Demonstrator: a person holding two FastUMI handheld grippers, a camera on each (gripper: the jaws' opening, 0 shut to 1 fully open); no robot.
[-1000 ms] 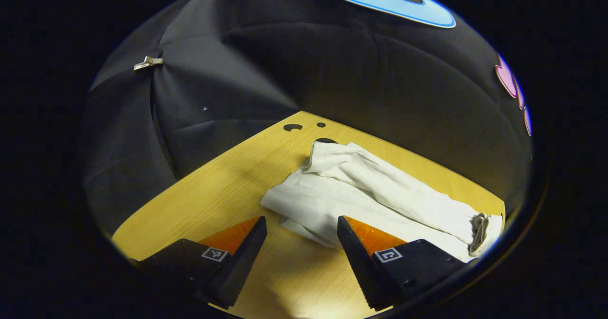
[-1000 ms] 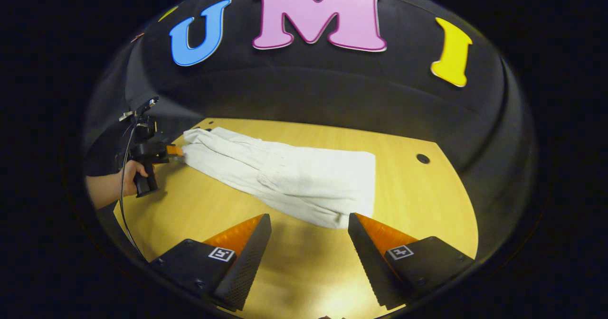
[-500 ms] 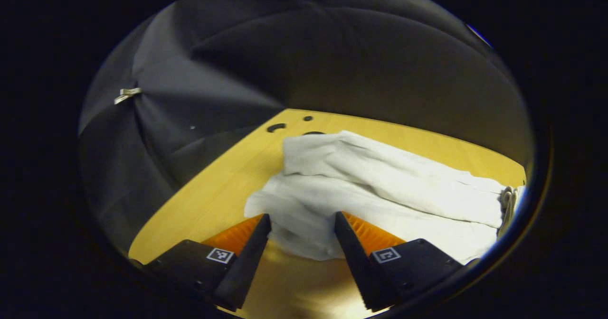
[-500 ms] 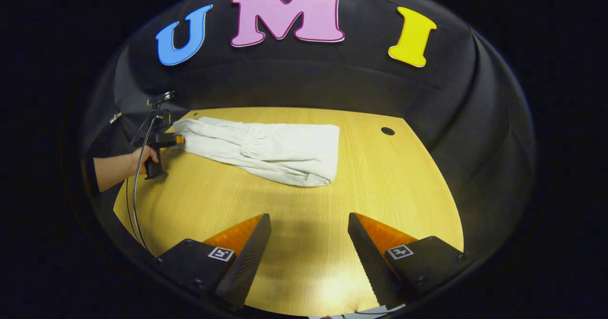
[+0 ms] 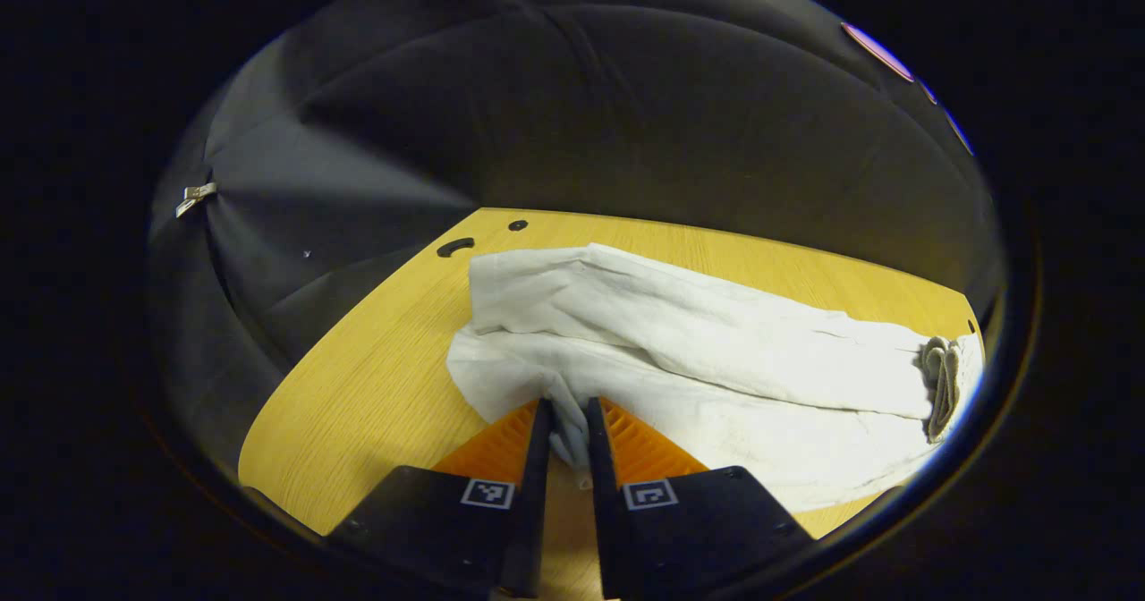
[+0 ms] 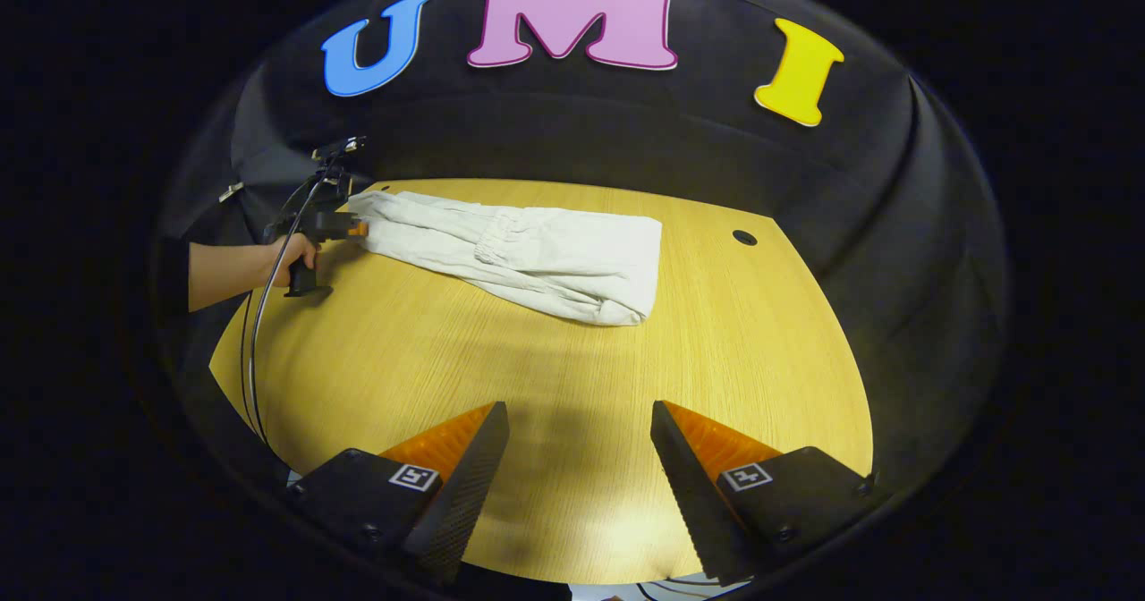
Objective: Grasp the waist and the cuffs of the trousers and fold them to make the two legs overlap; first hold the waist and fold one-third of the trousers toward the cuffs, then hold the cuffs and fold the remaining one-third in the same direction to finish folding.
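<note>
Because the last fold starts from the cuffs, the left gripper (image 5: 565, 418) pinches the white trousers' (image 5: 698, 359) cuff end between both fingers. With the waist third already lying folded over, the right gripper (image 6: 580, 440) hangs back above the wooden table (image 6: 555, 404), fingers apart and holding nothing.

The left gripper (image 5: 565, 418) is clamped, both fingers pressed on a pinch of cloth, and is held by a hand (image 6: 298, 252). The right gripper (image 6: 580, 444) is held spread wide, nothing between its fingers.

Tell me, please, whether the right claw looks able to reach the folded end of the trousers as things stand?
Probably yes: the right claw is open, and only bare table lies between it and the trousers.
</note>
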